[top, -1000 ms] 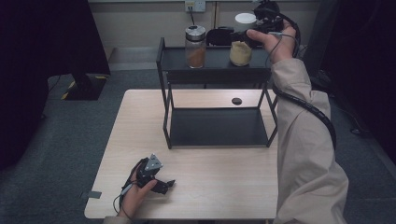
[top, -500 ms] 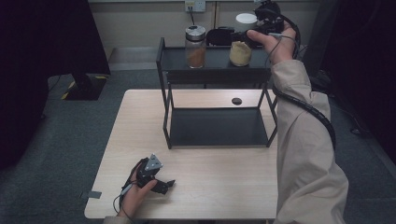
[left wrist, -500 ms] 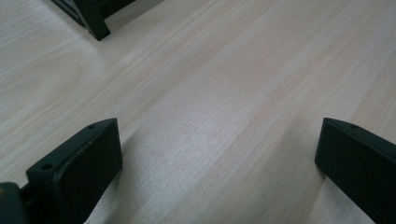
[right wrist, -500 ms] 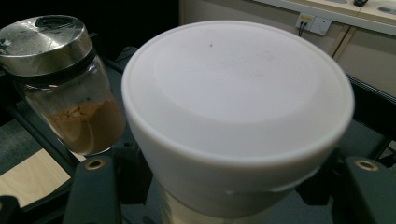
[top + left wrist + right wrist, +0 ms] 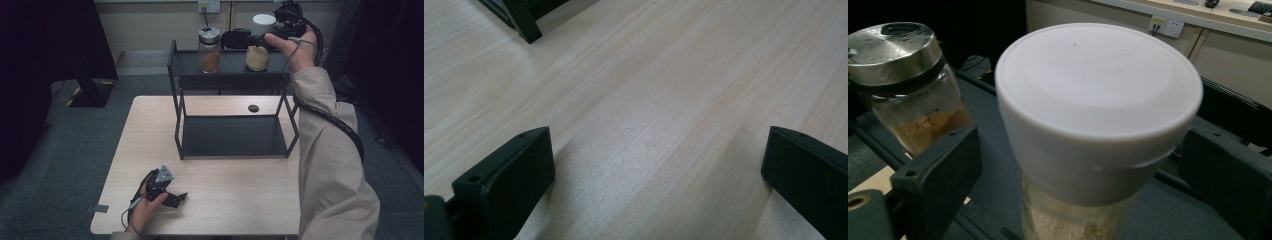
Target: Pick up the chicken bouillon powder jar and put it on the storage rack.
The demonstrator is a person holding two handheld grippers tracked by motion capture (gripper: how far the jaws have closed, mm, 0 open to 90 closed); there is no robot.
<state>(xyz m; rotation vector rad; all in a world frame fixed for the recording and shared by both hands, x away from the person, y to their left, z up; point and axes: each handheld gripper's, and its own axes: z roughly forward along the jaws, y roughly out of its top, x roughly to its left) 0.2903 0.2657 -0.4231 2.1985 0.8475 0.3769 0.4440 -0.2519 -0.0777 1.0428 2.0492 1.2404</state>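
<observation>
A black two-level rack (image 5: 230, 67) stands at the back of the wooden table (image 5: 225, 210). On its top shelf are a glass jar with a white lid (image 5: 258, 50) holding pale powder and a steel-lidded jar (image 5: 209, 50) of brown powder. My right gripper (image 5: 265, 37) is at the white-lidded jar (image 5: 1098, 110). Its jaws have just been opening and now stand open on either side of the jar, with a gap on the left side. The steel-lidded jar (image 5: 913, 95) stands just beyond. My left gripper (image 5: 175, 196) rests on the table's front left, open (image 5: 659, 160) with only bare wood between its jaws.
The rack's lower shelf (image 5: 232, 135) is bare. A small dark round spot (image 5: 253, 108) lies on the table behind the rack. A wall with a power socket (image 5: 209, 6) runs close behind the rack. Grey floor surrounds the table.
</observation>
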